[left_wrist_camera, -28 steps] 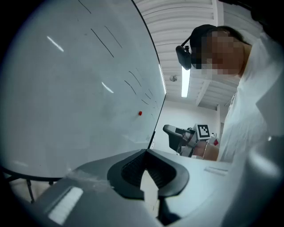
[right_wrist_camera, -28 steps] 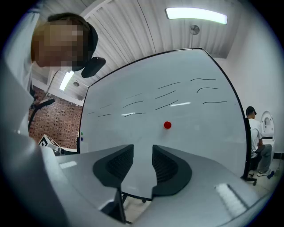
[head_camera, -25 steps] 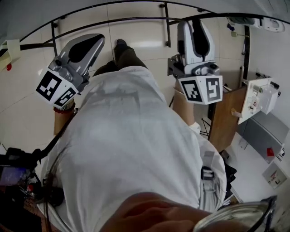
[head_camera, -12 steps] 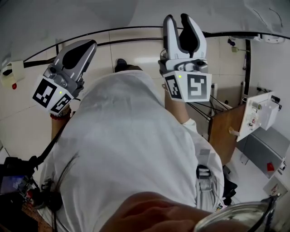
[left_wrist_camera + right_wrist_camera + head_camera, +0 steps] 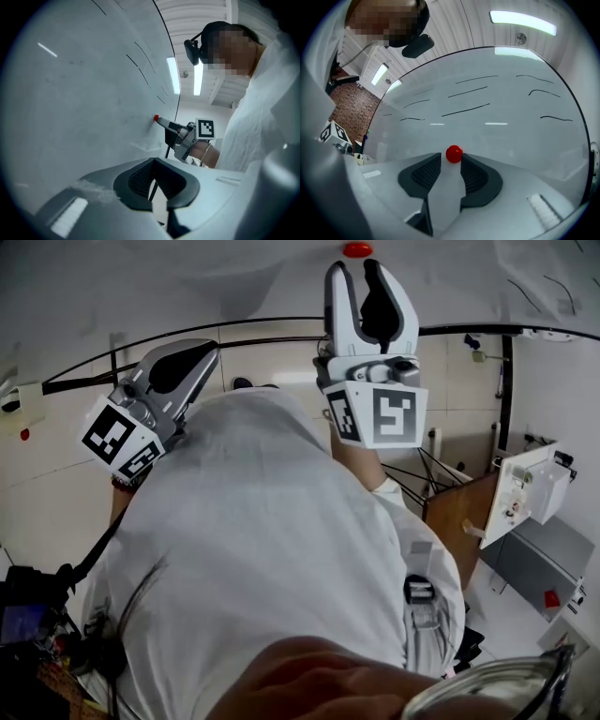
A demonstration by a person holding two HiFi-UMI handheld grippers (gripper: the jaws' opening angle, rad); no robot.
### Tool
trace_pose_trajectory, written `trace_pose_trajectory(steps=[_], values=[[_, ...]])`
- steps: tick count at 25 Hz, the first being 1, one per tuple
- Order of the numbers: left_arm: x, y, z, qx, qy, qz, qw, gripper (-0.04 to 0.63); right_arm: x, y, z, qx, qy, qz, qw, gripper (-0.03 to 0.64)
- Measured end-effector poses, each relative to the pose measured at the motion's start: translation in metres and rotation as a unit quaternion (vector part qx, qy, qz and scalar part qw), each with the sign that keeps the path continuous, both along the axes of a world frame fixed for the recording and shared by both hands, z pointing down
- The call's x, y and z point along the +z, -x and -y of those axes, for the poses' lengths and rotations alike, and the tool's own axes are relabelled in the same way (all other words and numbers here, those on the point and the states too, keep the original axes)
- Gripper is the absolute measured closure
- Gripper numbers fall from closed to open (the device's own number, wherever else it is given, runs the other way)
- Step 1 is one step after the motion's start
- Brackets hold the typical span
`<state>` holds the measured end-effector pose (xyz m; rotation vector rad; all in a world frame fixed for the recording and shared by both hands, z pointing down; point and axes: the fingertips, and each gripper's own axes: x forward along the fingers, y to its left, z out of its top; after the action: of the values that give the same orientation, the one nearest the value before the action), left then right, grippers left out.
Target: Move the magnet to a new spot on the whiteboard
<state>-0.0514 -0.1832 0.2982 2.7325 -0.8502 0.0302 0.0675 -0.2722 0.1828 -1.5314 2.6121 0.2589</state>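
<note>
Magnet [image 5: 454, 153] between parted right claw [image 5: 451, 158] tips, well inside whiteboard [image 5: 511, 108] edge, left claw [image 5: 153, 161] together

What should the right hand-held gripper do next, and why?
Probably ease slightly forward and close on the red magnet. The right hand-held gripper has its jaws apart, and the magnet sits on the whiteboard right at the jaw tips, lined up with the gap but not yet clamped.
</note>
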Motion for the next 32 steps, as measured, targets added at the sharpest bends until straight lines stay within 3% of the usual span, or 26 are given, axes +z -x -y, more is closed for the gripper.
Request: trace_pose_trajectory(steps=[11, 16, 20, 32], values=[[0.004, 0.008, 0.005, -0.015, 0.01, 0.006, 0.9998, 0.598, -0.005, 0.008, 0.003, 0.023, -0.045, -0.046, 0.998, 0.494], [0.007, 0.009, 0.007, -0.017, 0.016, 0.007, 0.9997, 0.598, -0.003, 0.006, 0.01, 0.037, -0.044, -0.056, 0.997, 0.497], [0.008, 0.012, 0.005, -0.02, 0.015, 0.006, 0.9997, 0.598, -0.003, 0.004, 0.011, 0.027, -0.035, -0.031, 0.999, 0.499], [0.013, 0.021, -0.01, -0.021, 0.018, -0.008, 0.9996, 0.598, 0.01, 0.003, -0.002, 0.035, -0.031, -0.065, 0.997, 0.497]])
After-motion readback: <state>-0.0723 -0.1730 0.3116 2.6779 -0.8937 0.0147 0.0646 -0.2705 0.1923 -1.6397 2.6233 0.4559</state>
